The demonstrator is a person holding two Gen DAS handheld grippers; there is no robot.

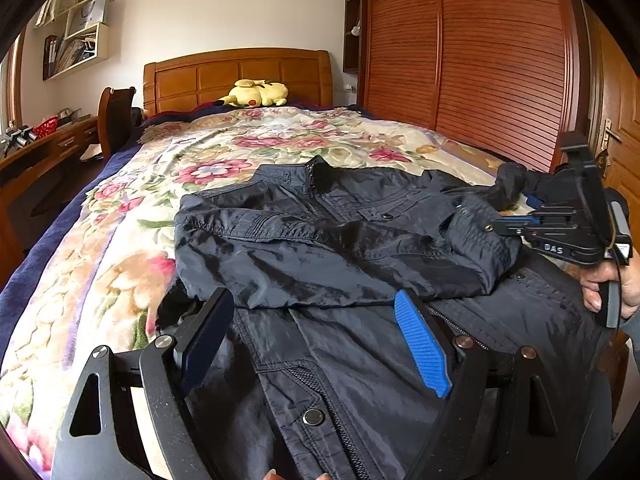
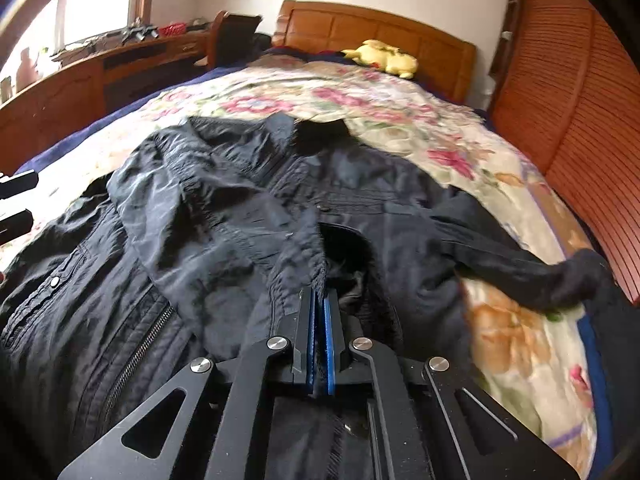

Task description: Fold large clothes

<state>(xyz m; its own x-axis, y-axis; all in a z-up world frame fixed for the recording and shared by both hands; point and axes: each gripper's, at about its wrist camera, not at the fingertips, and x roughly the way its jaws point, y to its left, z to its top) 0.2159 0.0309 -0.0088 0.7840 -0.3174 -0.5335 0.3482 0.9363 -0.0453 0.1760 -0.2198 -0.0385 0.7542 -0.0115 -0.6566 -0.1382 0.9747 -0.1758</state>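
Note:
A dark navy jacket (image 1: pixel 328 248) with a zip and snap buttons lies front up on the floral bedspread (image 1: pixel 208 152), collar toward the headboard. One sleeve is folded across its chest. My left gripper (image 1: pixel 314 304) hovers open over the jacket's lower front, with nothing between its blue pads (image 1: pixel 420 344). My right gripper (image 2: pixel 319 300) is shut on a raised fold of the jacket (image 2: pixel 224 208) near its right side. The left wrist view shows that right gripper (image 1: pixel 500 226) at the right edge, held by a hand (image 1: pixel 600 280). The other sleeve (image 2: pixel 560 276) trails right toward the bed's edge.
A yellow plush toy (image 1: pixel 256 94) lies by the wooden headboard (image 1: pixel 240 72). A slatted wooden wardrobe (image 1: pixel 480 60) runs close along the bed's right side. A desk (image 1: pixel 48 148) and chair (image 1: pixel 116 116) stand to the left, with wall shelves (image 1: pixel 76 32) above.

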